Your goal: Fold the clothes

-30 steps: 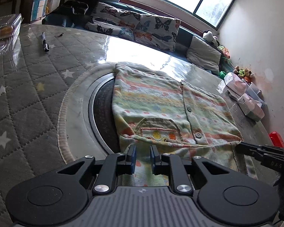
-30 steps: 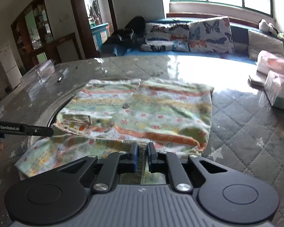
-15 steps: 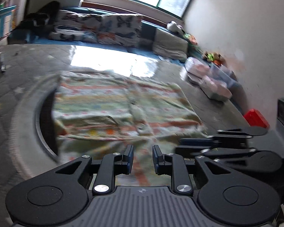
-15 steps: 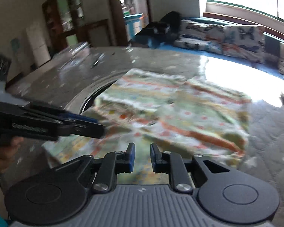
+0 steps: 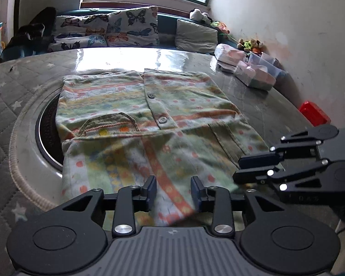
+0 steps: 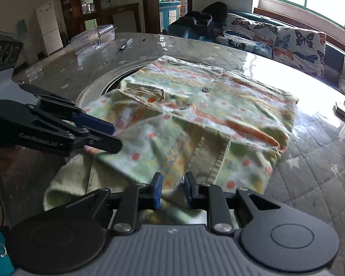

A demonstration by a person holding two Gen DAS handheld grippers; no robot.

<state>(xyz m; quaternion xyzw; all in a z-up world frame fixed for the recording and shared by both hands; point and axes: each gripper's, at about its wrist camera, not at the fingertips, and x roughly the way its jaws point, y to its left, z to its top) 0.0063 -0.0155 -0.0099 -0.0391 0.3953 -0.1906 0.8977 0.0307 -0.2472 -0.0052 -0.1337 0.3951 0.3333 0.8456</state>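
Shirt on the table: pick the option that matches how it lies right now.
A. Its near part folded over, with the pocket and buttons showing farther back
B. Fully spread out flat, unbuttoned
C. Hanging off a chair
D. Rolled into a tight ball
A: the shirt lies on the table with its near part turned over toward the grippers, while the pocket and a button show beyond the fold.

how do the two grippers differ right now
The left gripper has its fingers spread wider; the right gripper has a narrower gap. The left sits over the striped shirt's near-left part, the right nearer its corduroy-edged corner. Both are open, with cloth lying between the fingers.
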